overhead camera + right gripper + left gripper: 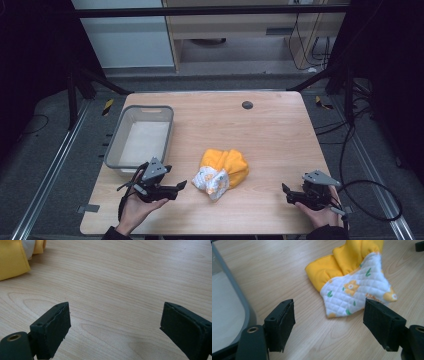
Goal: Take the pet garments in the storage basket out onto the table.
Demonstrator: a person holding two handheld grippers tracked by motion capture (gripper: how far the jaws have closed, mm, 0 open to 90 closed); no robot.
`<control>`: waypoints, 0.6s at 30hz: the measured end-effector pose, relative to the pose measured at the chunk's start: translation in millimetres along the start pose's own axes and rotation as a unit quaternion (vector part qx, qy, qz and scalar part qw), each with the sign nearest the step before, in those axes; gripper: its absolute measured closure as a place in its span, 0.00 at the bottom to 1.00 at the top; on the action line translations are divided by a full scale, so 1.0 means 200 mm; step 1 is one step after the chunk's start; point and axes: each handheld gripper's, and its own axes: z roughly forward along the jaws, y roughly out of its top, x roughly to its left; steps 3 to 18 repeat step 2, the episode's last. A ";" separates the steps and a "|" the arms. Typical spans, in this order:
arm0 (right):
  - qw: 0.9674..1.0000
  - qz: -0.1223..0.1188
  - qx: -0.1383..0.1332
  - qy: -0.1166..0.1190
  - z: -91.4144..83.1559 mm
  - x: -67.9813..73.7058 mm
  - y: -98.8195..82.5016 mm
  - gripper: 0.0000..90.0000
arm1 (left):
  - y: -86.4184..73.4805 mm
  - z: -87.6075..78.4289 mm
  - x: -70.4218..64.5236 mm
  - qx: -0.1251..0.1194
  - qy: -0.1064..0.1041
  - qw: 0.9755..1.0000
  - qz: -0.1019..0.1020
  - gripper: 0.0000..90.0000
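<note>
Dark floor, metal rails and trailing cables surround a pale wooden bench (270, 130), and beyond it stands a light cabinet. At the bench's left side sits a grey plastic bin (113, 150), with nothing visible inside it. Just in front of its near corner the left gripper (181, 185) rests in the person's left hand (137, 207), its jaws spread wide and holding nothing; they point toward the small garment (222, 172) that lies near the middle of the bench, a little toward the person. That garment is a crumpled bundle of yellow fabric with a white quilted part printed with small yellow and green shapes, and the quilted corner (354, 292) lies closest to the left jaws, between them and slightly ahead, not yet touched. Well apart on the right, the right gripper (286, 192) sits in the right hand (320, 215) near the bench's front edge, jaws also wide apart and empty over bare wood, with the yellow edge just visible at the far left of its view. The risk, as I judge it, is a shallow pinch: the cloth is loosely bunched, so closing on only the top quilted layer could let the rest unfold, drag or slip free, and the low jaws could scrape the wood.
</note>
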 end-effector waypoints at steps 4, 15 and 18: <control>1.000 0.000 -0.001 -0.002 0.00 0.00 0.00 0.10 | -0.04 -0.01 0.01 0.001 0.004 1.000 -0.003 0.28; 1.000 0.000 -0.001 -0.002 0.00 0.00 0.00 0.10 | -0.04 -0.01 0.01 0.001 0.004 1.000 -0.003 0.28; 1.000 0.000 -0.001 -0.002 0.00 0.00 0.00 0.10 | -0.04 -0.01 0.01 0.001 0.004 1.000 -0.003 0.28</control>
